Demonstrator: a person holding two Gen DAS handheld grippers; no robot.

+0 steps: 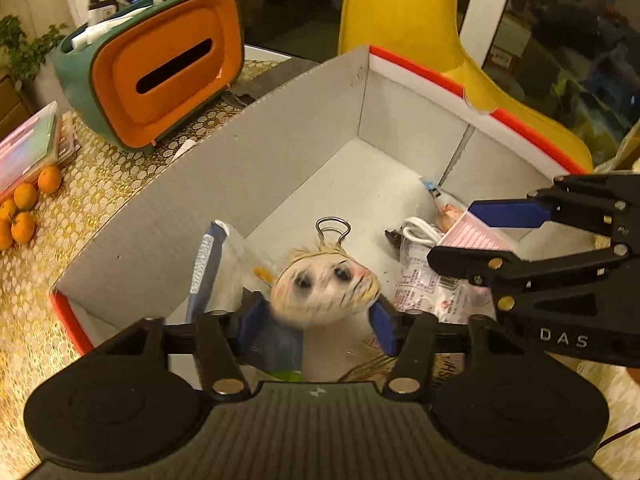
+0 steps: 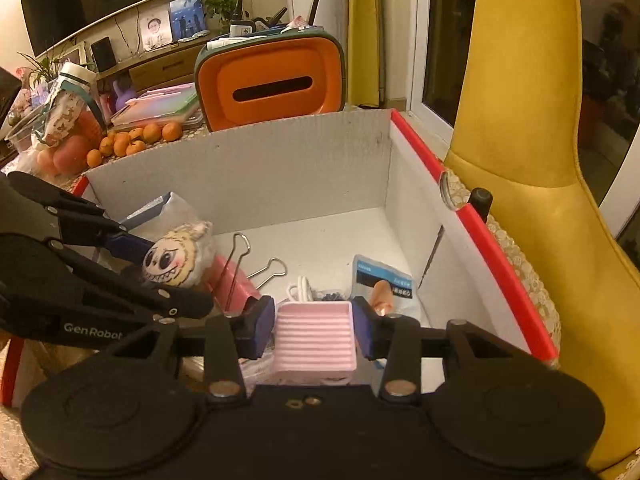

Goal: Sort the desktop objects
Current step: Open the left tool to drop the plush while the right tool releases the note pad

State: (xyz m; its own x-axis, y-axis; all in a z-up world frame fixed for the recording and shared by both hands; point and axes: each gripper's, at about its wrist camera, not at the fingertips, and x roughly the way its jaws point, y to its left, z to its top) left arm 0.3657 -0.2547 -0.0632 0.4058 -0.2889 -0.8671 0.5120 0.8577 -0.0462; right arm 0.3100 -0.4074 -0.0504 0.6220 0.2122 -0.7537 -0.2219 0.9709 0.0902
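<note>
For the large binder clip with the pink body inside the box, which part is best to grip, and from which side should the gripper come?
Probably grip the binder clip by its raised wire handle, coming from above. The handle stands up clear of the pink body, whose lower part is hidden behind the left gripper, already shut on the doll-face charm.

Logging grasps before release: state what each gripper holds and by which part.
Left gripper holds the plush doll head, fingers on its two sides. Right gripper holds the pink ribbed tray, fingers on its left and right edges. Both over the box.
</note>
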